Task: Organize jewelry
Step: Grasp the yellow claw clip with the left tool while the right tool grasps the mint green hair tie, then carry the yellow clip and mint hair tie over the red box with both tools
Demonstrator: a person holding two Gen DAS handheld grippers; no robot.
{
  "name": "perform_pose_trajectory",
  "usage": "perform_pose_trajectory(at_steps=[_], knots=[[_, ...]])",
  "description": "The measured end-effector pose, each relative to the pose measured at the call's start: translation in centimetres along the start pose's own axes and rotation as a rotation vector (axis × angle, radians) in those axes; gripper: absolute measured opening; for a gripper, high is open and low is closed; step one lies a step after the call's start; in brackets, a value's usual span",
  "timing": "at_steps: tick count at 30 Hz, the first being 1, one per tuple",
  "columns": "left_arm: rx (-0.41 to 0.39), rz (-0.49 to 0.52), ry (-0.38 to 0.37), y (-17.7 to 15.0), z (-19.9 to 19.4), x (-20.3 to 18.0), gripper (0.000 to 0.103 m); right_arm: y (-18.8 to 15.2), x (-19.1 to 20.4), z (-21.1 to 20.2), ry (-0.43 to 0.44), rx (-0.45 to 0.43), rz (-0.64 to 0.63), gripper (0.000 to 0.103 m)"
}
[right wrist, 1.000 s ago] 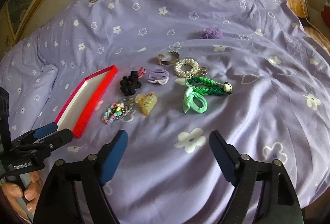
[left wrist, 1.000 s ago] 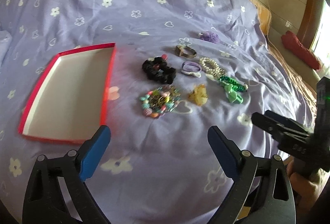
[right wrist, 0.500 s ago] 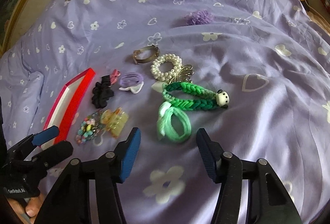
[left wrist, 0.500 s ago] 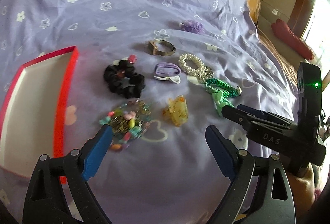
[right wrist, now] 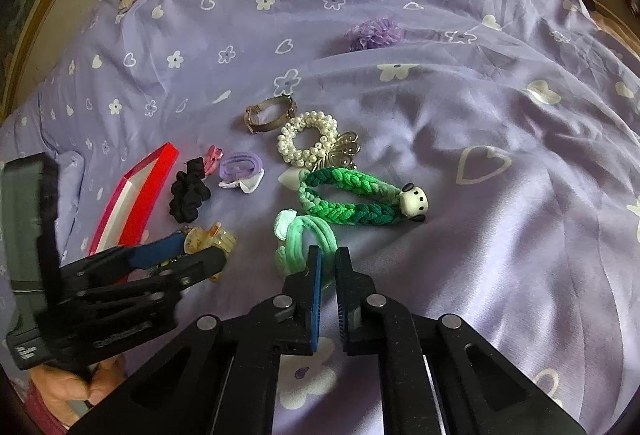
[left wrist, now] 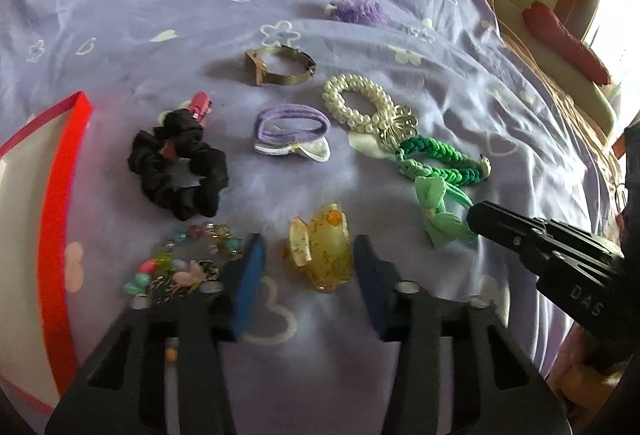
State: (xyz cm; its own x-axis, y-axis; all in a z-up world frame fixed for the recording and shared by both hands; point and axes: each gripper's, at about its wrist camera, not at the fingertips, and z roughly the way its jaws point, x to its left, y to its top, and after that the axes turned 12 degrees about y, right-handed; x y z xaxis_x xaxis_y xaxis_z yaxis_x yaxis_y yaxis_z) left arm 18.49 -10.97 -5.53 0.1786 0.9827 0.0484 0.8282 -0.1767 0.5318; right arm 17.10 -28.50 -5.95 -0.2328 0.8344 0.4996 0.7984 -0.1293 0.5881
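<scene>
My right tongs point(right wrist: 328, 267) had their blue pads nearly together around the near loop of the mint-green hair tie point(right wrist: 298, 239), with only a thin gap showing; it looked like a pinch on the band, though I could not tell whether the band had lifted off the bedspread point(right wrist: 500, 235). My left tongs point(left wrist: 306, 267) stood about half open with the amber claw clip point(left wrist: 322, 255) between the pads; neither pad seemed to touch it yet.

Beyond them, every other piece lay loose on the cloth: the beaded bracelet point(left wrist: 180, 263) just beside the left pad, the black scrunchie point(left wrist: 180, 171), the pink clip point(left wrist: 198, 107) at its far edge, the purple hair tie point(left wrist: 290, 133), the pearl bracelet point(left wrist: 360, 103), the green braided band point(right wrist: 348, 201), the metal cuff point(left wrist: 280, 67) and, farthest off, the purple flower point(right wrist: 374, 33).

The red box point(left wrist: 60, 215) sat to the left, and what I could see of its white inside held nothing. I judged the sorting barely begun: two grasps under way, nothing boxed, ten pieces left.
</scene>
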Motion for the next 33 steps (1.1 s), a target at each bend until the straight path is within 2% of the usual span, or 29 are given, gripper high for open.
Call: perform_pose_trajectory(at_steps=[6, 16, 33], knots=[[-0.02, -0.005, -0.02, -0.3, -0.5, 0.1, 0.029, -0.2, 0.4, -0.1, 0.007, -0.001, -0.006, 0.005], [-0.07, -0.082, -0.036, -1.9, -4.6, 3.2, 0.029, -0.2, 3.4, -1.7, 0.071, -0.034, -0.04, 0.005], [-0.111, -0.248, 0.114, -6.8, -9.7, 12.9, 0.029, -2.0, 13.7, 1.4, 0.241, 0.054, -0.164, 0.005]])
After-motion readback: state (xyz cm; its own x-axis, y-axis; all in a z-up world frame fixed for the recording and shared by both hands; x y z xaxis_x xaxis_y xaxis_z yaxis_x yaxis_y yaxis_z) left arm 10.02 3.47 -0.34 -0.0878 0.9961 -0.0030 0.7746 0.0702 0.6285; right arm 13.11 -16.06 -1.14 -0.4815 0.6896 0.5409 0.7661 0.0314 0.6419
